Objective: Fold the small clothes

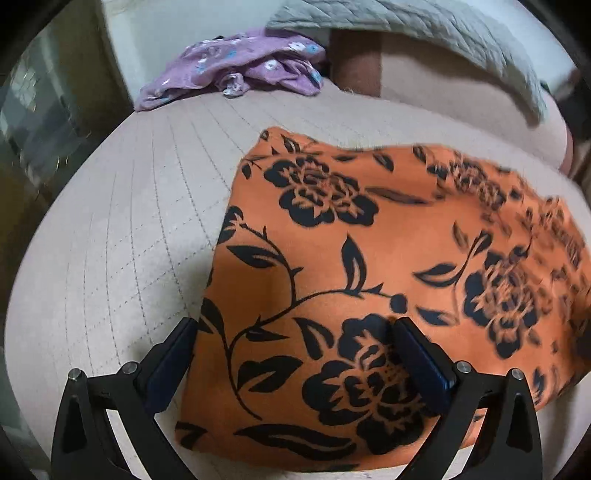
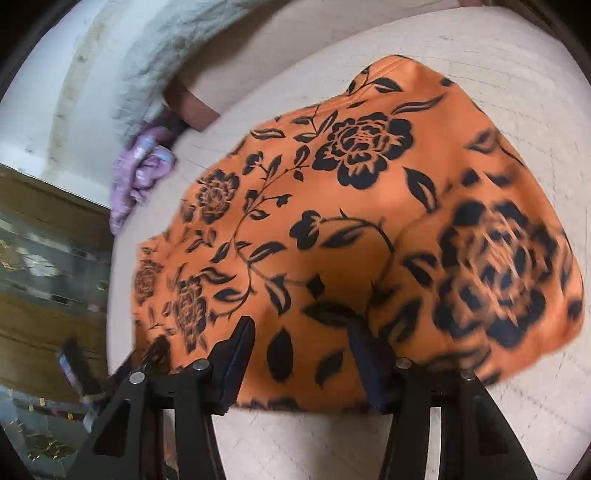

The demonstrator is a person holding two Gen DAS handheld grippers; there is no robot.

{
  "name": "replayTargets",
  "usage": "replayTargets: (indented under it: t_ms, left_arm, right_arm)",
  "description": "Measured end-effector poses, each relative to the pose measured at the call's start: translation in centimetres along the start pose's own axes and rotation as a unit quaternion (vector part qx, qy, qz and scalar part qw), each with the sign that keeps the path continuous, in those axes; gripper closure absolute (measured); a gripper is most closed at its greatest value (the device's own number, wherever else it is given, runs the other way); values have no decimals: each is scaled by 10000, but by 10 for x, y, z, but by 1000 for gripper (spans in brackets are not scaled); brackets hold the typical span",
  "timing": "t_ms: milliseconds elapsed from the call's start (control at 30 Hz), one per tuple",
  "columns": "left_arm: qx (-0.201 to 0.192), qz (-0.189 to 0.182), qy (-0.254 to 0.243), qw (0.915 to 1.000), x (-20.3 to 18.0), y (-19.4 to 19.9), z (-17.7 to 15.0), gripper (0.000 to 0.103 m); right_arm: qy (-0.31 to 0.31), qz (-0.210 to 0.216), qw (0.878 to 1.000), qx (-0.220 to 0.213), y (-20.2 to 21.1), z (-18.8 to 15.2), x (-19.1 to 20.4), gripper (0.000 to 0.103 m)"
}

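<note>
Where the quilted beige bed (image 1: 122,236) is seen from the left wrist, an orange garment with a black flower print (image 1: 369,258) is spread over its middle and right part, lying mostly flat with a straight left edge. The left tongs (image 1: 295,332) are held wide apart over the near left corner of this garment: the left finger (image 1: 173,354) is placed just outside the cloth's left edge, over the bed cover, while the right finger (image 1: 421,354) is set above the printed cloth. Nothing is clamped between them. The far right part of the cloth is blurred.

In the right wrist view the same orange garment (image 2: 351,221) is seen running away toward the upper right, and its near right part is raised into a rounded hump and blurred. The right tongs (image 2: 301,336) are likewise held apart, with the near hem of the cloth lying between and beneath the two fingers; whether the cloth is touched by them cannot be told.

A crumpled purple garment with pale flowers (image 1: 236,70) is left at the far edge of the bed, well apart from the orange one. Beside it a brown post (image 1: 356,59) is seen, and a grey quilted blanket (image 1: 406,26) is draped above.
</note>
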State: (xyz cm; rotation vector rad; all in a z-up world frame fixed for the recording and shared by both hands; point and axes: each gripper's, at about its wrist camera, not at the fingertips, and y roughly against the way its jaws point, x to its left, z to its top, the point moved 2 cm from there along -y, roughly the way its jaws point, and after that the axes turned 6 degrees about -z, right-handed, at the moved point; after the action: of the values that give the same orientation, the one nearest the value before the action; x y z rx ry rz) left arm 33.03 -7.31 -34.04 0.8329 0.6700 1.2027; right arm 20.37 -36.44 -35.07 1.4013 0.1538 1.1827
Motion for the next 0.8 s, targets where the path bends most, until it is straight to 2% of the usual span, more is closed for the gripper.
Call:
replayTargets:
  t_ms: [100, 200, 300, 400, 533, 667, 800]
  left_arm:
    - [-255, -362, 92, 9990, -6, 16, 0, 0]
    - [-297, -481, -158, 9983, -18, 21, -5, 0]
    - [-139, -353, -411, 9984, -30, 14, -9, 0]
    - [-139, -262, -516, 9982, -37, 15, -13, 0]
    - [-86, -247, -417, 9988, -30, 10, -9, 0]
    - [-80, -149, -576, 9982, -31, 3, -5, 0]
    - [-165, -199, -560, 9981, -26, 9, -3, 0]
  right_arm:
    - [-312, 399, 9982, -307, 28, -9, -18, 44]
    - [-672, 604, 9950, -431, 46, -20, -43, 44]
    - [-1328, 661, 9876, -517, 57, -30, -74, 39]
    - [-1831, 682, 9796, -466, 55, -39, -96, 38]
    - [-2057, 676, 9743, -614, 53, -33, -108, 38]
    - [-2370, 656, 9662, -779, 40, -23, -119, 38]
    - [-2218, 608, 9671, -1091, 31, -6, -113, 38]
